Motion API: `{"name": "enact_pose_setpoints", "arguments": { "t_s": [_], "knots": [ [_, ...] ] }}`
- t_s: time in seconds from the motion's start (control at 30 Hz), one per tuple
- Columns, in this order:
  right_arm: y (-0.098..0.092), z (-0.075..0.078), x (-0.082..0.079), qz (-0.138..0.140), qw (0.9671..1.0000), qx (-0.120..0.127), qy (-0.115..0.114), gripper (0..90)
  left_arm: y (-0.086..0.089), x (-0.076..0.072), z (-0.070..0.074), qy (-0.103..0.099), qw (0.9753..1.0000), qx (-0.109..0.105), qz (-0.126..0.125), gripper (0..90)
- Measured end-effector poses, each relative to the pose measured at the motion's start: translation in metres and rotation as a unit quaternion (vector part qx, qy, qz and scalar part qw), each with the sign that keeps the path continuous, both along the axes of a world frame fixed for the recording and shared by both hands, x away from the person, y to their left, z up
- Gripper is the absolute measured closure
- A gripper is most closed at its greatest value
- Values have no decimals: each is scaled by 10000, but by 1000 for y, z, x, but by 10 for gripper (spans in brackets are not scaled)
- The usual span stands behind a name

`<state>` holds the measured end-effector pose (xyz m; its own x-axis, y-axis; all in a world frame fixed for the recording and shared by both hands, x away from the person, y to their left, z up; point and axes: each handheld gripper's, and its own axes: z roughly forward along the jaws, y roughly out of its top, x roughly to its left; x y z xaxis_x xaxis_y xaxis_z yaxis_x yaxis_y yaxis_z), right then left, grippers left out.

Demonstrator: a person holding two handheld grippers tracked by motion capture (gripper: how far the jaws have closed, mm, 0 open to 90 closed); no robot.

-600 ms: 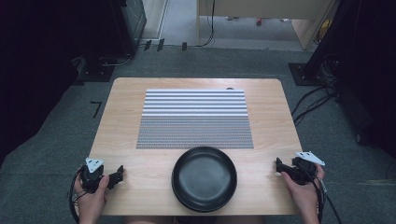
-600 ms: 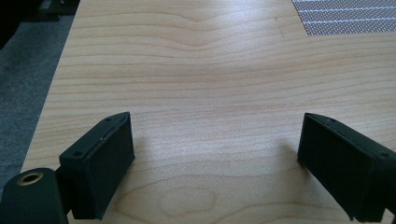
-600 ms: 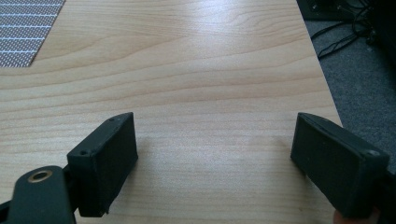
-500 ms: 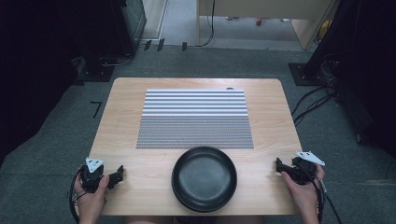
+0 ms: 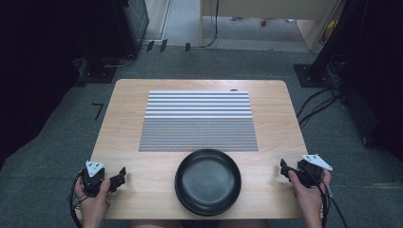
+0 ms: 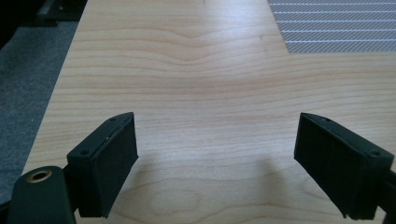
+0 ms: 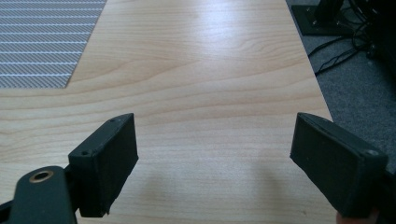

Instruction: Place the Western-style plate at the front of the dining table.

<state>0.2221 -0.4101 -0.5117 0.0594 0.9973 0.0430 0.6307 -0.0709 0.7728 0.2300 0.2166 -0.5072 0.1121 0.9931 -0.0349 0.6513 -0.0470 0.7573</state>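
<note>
Two grippers sit at the near corners of the table [image 5: 128,102] in the high view: your left gripper [image 5: 119,178] at about 8 o'clock from the black bowl [image 5: 207,181], your right gripper [image 5: 284,169] at about 3 o'clock from it, both well apart from the bowl. The bowl rests upright at the near edge, just touching the near border of the striped mat [image 5: 198,121] at its 12 o'clock.

In the left gripper view, your left gripper [image 6: 217,170] has its jaws spread wide over bare wood, with the mat's corner [image 6: 336,23] at 1 o'clock.

In the right gripper view, your right gripper [image 7: 215,170] also gapes wide and holds nothing, the mat [image 7: 44,42] at 10 o'clock.
</note>
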Motion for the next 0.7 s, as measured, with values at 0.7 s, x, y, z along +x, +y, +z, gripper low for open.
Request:
{"name": "enact_pose_setpoints", "arguments": {
  "t_s": [0.7],
  "knots": [
    [19,30,-4,186,9989,268,-336,146,-58,4,34,-294,9973,-221,-631,130]
  ]
}}
